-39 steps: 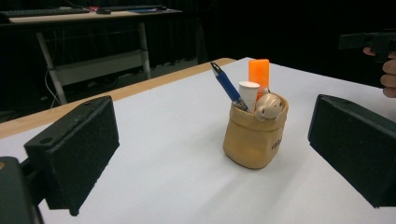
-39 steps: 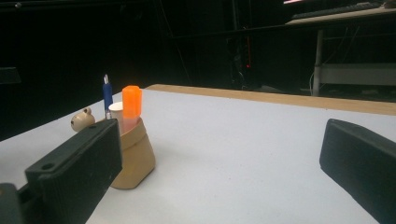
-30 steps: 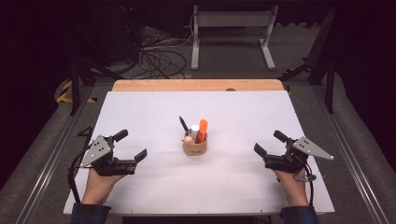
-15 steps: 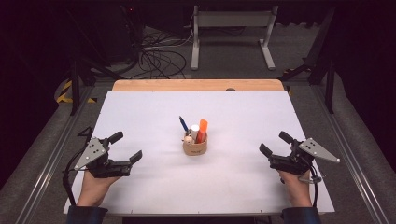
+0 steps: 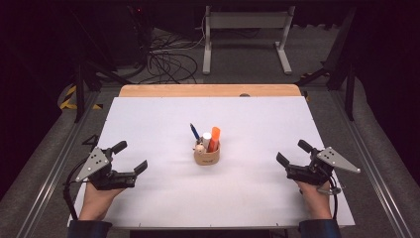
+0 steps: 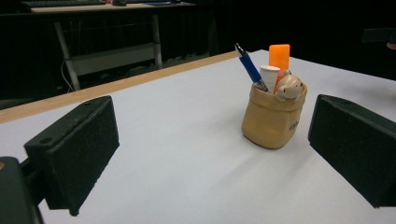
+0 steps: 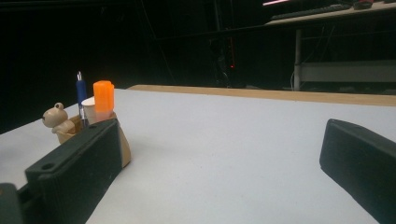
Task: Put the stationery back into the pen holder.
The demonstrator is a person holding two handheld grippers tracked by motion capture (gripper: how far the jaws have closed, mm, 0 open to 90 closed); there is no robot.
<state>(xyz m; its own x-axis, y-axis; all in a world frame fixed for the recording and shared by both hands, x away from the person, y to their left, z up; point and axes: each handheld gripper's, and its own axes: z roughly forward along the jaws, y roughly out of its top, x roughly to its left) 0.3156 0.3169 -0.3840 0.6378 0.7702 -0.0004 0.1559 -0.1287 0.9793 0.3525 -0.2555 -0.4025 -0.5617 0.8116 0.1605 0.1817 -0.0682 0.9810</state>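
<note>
At the near edge of the white table [image 5: 163, 218], the person's forearms come in from the bottom of the high view, each hand holding a gripper low over the surface. The left gripper [image 5: 131, 156] sits near the left edge with its jaws spread wide and nothing between them; in the left gripper view its two black pads [image 6: 74, 149] stand far apart over bare table. The right gripper [image 5: 293, 152] sits near the right edge, jaws likewise parted and empty, its grey plate tilted outward.

Farther in, about midway between the two grippers and well apart from both, the tan pen holder [image 5: 206, 155] stands upright on the table. It holds a blue pen [image 5: 194, 131] leaning toward the left, a white tube [image 5: 206, 140], an orange marker [image 5: 214, 138] and a small bear-shaped figure [image 5: 199, 148] at its rim. The left gripper view shows the holder ahead, nearer its right-hand jaw; in the right gripper view one jaw partly hides it.

Beyond, the table's far wooden edge [image 5: 208, 90], then dark floor with cables [image 5: 168, 62] and a metal stand [image 5: 245, 22]
</note>
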